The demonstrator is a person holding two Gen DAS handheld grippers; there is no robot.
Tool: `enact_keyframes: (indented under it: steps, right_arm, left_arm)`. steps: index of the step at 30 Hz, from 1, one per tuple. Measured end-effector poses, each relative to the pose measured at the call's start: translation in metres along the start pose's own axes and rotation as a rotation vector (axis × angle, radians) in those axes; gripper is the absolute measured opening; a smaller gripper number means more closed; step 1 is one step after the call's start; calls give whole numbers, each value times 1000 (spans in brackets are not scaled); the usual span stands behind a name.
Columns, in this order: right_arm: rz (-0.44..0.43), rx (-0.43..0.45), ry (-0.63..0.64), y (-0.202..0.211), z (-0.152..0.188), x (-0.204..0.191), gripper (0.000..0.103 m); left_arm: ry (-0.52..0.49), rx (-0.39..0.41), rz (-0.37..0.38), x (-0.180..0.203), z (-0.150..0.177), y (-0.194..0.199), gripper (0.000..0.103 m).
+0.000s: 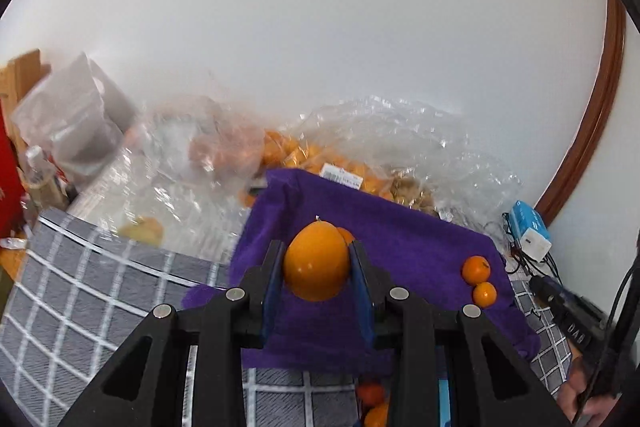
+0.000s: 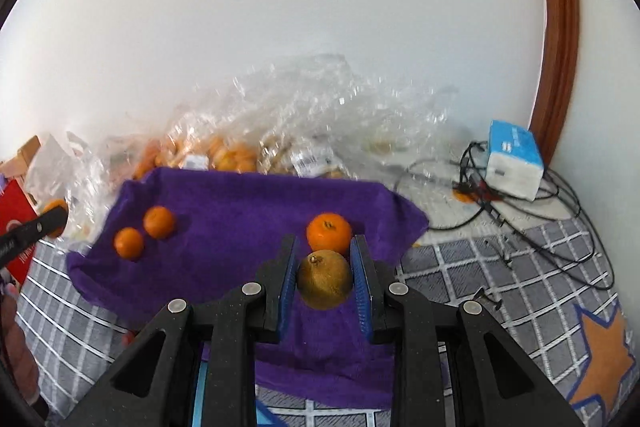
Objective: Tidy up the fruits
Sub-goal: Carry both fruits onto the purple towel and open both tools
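Note:
My left gripper (image 1: 317, 259) is shut on a smooth orange (image 1: 316, 261), held above a purple towel (image 1: 400, 247). Two small tangerines (image 1: 476, 269) lie together at the towel's right side, and another orange fruit peeks out behind the held one. In the right wrist view, my right gripper (image 2: 325, 277) is shut on a brownish-yellow round fruit (image 2: 325, 279) over the same purple towel (image 2: 240, 211). Just beyond it a tangerine (image 2: 329, 233) rests on the towel, and two small tangerines (image 2: 144, 231) lie at the left. The left gripper's tip (image 2: 48, 223) shows at the far left edge.
Clear plastic bags (image 1: 360, 163) full of oranges and other fruit lie against the white wall behind the towel. A grey checked mat (image 1: 100, 287) covers the floor. A blue-white box (image 2: 514, 157) and tangled black cables (image 2: 520, 203) sit at right. A red box (image 2: 16, 227) stands at left.

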State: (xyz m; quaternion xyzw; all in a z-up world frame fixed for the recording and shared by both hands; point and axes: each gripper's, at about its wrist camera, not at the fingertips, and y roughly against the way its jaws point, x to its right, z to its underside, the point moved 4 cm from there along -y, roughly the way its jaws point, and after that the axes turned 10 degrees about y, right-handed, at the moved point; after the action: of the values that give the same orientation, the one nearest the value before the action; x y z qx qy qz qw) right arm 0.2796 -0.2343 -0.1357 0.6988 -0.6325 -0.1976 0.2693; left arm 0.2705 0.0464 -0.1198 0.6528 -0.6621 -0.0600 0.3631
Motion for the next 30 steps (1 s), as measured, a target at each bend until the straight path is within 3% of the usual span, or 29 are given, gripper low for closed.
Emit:
enact_keyframes:
  steps: [5, 16, 30]
  right_arm:
    - [-16, -58, -11, -23, 16, 5, 26]
    - [-54, -125, -24, -46, 35, 6, 26]
    - [4, -153, 37, -55, 40, -4, 26]
  left_arm:
    - [-56, -48, -65, -1, 21, -29, 31]
    - [-69, -130, -57, -4, 40, -46, 31]
    - [-137, -107, -121, 2, 44, -54, 31]
